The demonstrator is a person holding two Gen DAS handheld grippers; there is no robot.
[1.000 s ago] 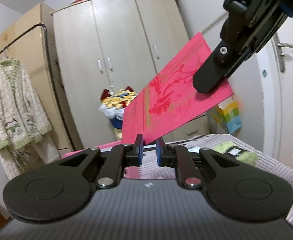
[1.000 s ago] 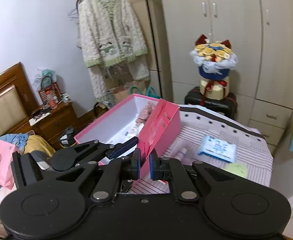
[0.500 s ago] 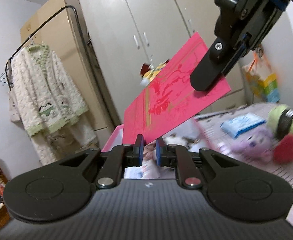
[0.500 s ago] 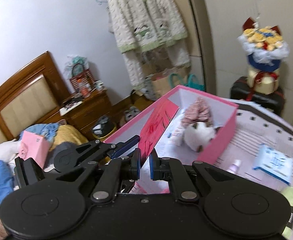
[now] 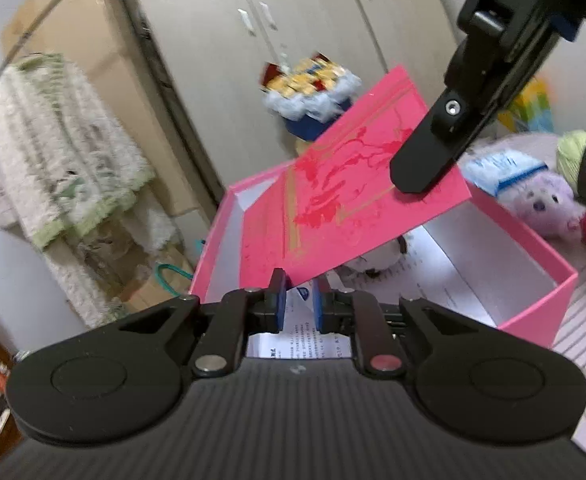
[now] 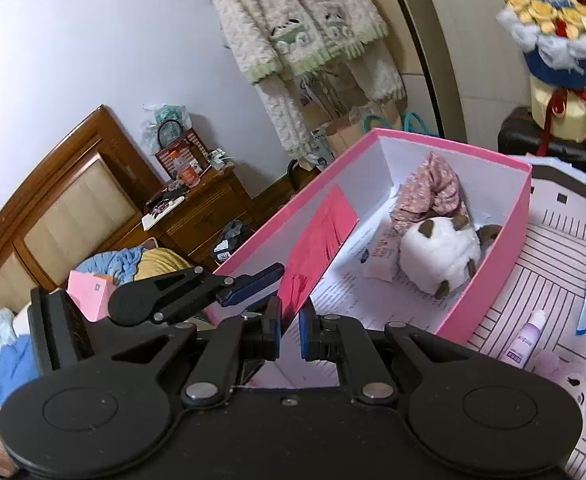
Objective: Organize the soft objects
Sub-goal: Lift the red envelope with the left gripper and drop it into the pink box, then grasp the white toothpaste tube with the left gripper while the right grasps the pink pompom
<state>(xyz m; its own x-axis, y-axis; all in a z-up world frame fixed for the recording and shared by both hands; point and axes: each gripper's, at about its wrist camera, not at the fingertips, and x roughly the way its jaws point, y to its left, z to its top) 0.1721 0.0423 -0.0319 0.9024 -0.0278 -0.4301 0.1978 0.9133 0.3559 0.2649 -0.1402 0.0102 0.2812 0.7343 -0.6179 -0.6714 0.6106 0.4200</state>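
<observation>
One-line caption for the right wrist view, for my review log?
Both grippers hold a pink card lid above an open pink box containing a white plush toy and pink floral fabric.

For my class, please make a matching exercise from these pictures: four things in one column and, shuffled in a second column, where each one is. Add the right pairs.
Things
1. white plush toy
2. pink lid
3. purple plush toy
4. flower bouquet

Places
A. on the striped bedcover, outside the box
B. on top of a black case by the wardrobe
C. inside the pink box
D. held in the air over the box, between the left gripper and the right gripper

Pairs: 1-C, 2-D, 3-A, 4-B
</observation>
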